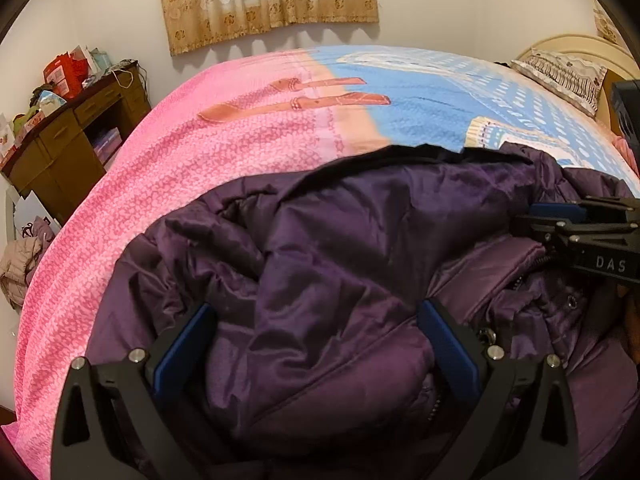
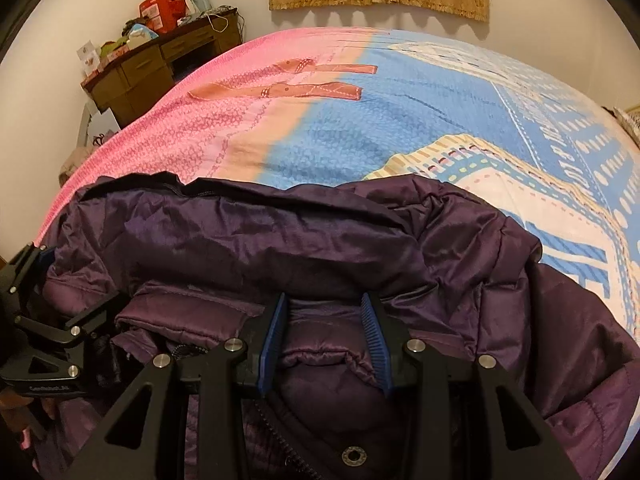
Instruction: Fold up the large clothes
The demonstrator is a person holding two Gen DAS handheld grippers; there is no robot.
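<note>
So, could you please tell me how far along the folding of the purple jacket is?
Partly done: the shiny dark purple padded jacket lies bunched on the pink and blue bedspread, lining turned over the top. In hand: both the left gripper and right gripper are open, straddling its fabric. Left: flattening it into a tidy fold.

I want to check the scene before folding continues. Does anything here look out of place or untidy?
The purple jacket lies bunched and wrinkled on the bed, not flat. Beside the bed, the wooden desk is piled with boxes and bags, and some clothing lies heaped near the floor. Nothing looks damaged or spilled.
</note>
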